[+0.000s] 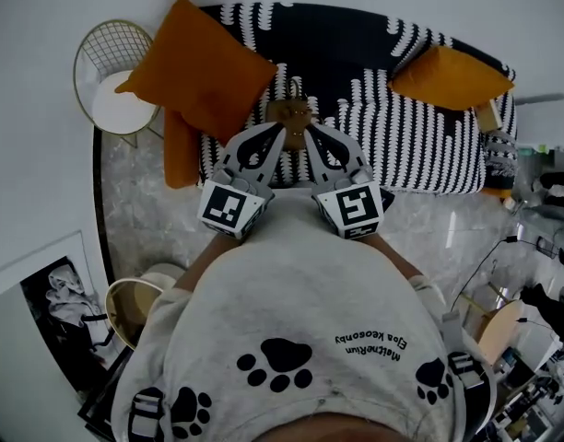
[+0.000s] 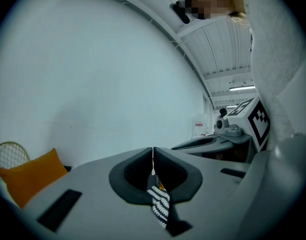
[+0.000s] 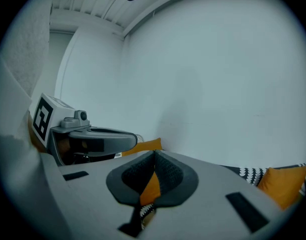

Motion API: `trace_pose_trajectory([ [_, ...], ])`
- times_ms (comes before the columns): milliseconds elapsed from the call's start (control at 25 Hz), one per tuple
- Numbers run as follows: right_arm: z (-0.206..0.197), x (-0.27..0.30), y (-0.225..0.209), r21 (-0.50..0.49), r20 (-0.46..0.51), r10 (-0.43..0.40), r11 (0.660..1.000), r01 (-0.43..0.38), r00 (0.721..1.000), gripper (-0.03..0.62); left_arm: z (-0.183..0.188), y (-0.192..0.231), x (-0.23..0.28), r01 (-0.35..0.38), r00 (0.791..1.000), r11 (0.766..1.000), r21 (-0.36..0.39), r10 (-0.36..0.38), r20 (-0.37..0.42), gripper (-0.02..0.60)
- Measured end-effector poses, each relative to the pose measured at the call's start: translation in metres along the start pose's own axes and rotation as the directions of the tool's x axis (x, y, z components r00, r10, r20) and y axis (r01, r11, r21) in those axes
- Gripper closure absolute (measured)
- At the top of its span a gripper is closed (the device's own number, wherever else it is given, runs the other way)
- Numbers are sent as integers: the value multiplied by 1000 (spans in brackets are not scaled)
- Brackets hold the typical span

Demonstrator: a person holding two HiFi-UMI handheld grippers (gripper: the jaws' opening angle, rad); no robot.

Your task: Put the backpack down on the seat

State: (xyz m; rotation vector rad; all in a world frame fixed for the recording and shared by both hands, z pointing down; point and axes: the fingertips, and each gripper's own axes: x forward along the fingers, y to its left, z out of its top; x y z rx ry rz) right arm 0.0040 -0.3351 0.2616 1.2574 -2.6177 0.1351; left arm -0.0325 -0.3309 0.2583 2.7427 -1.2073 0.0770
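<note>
Left gripper [image 1: 280, 133]: held at the person's chest, pointing to 12 o'clock; fingers pressed together, with only sofa pattern showing past them.
Right gripper [image 1: 311, 133]: just beside the left one, same heading; fingers closed tip to tip, gripping nothing.
Backpack [image 1: 292, 113]: small brown shape on the sofa seat at 12 o'clock, just beyond both tips; contact cannot be told.
Sofa [image 1: 402, 132]: black with white pattern, 11 to 2 o'clock.
Large orange cushion [image 1: 204, 67]: 11 o'clock.
Smaller orange cushion [image 1: 448, 76]: 1 o'clock.
Wire chair [image 1: 116, 63]: 10 o'clock.
</note>
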Motion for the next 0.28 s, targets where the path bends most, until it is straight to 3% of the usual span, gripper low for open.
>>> trace_pose_trajectory([
  [280,-1,7,-2,11,-3,-6,1000,6,1000,562,-1,7,5,17,1000,1000,-6,-17,-12,560],
])
